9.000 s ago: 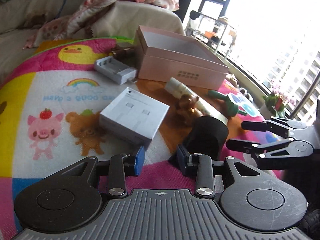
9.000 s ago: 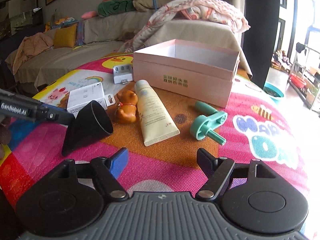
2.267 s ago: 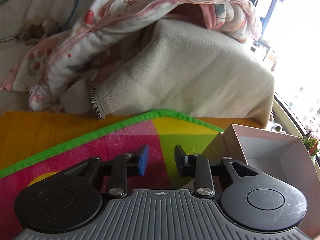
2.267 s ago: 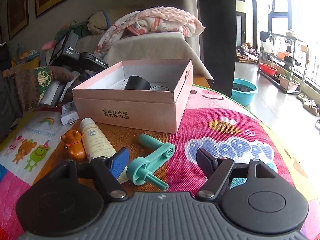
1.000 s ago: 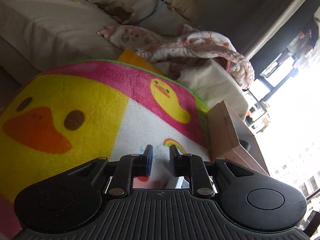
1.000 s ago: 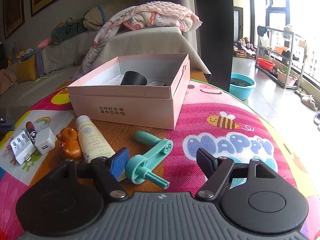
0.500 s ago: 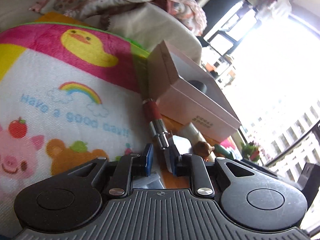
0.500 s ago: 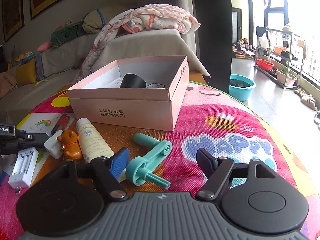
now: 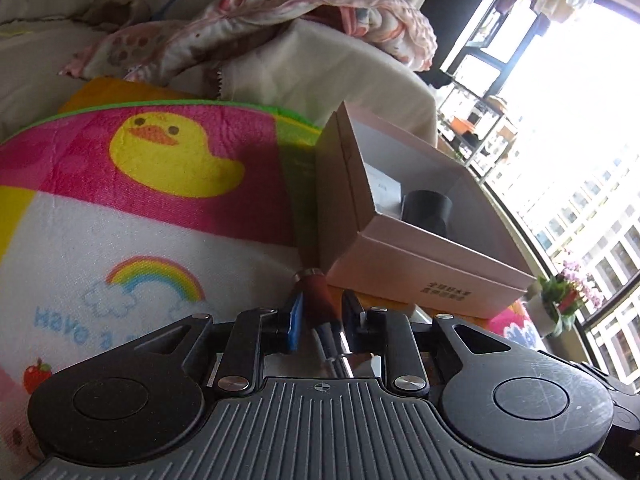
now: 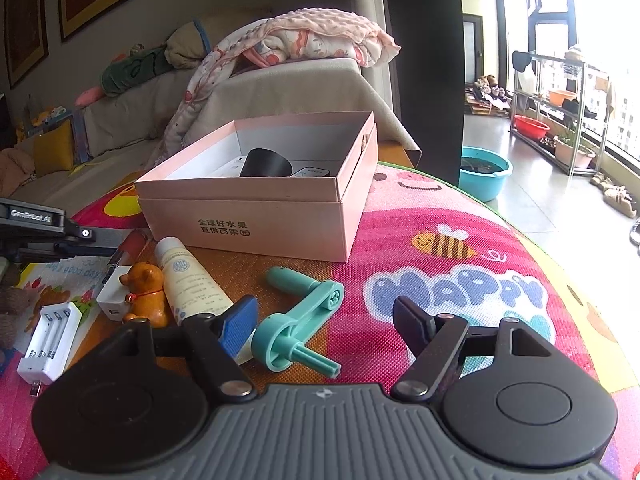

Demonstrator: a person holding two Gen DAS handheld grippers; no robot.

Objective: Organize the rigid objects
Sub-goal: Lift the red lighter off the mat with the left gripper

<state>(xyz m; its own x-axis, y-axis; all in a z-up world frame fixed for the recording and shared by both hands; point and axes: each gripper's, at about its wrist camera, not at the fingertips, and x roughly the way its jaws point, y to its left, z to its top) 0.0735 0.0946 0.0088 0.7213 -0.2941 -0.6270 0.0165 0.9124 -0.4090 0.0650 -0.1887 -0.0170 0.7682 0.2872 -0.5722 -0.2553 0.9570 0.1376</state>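
Our left gripper (image 9: 319, 322) is clamped on a red pen (image 9: 320, 300), which points ahead toward the near corner of the pink box (image 9: 420, 264) just beyond our fingertips. Our right gripper (image 10: 324, 320) hangs spread wide, with the teal crank (image 10: 300, 320) lying on the mat (image 10: 460, 264) between its fingers.

The box (image 10: 256, 216) is pale pink with dark letters; the black cup (image 10: 266, 164) is inside; the crank (image 10: 304, 316) is teal; the bear (image 10: 144, 292) is orange-brown; the mat (image 9: 172, 152) shows a yellow duck on pink and a rainbow.
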